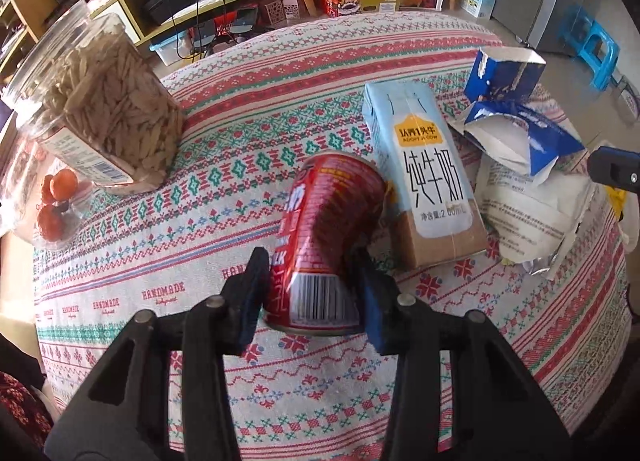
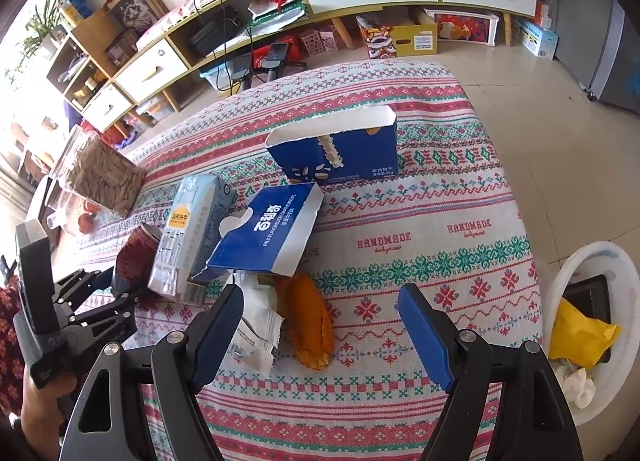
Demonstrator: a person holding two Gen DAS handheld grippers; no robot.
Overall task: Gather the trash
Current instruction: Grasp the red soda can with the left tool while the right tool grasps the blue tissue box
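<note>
A table under a patterned "HANDMADE" cloth [image 2: 440,221] bears a seed-filled clear jar [image 1: 100,113], red can [image 1: 328,237], milk carton [image 1: 424,173], torn blue boxes [image 2: 264,233], white wrapper [image 2: 256,321] and orange peel [image 2: 308,317].

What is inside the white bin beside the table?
In the right wrist view the white bin holds a yellow wrapper, crumpled white tissue and a dark flat item behind them. Anything beneath these is covered, and the frame edge cuts off the bin's far side.
</note>
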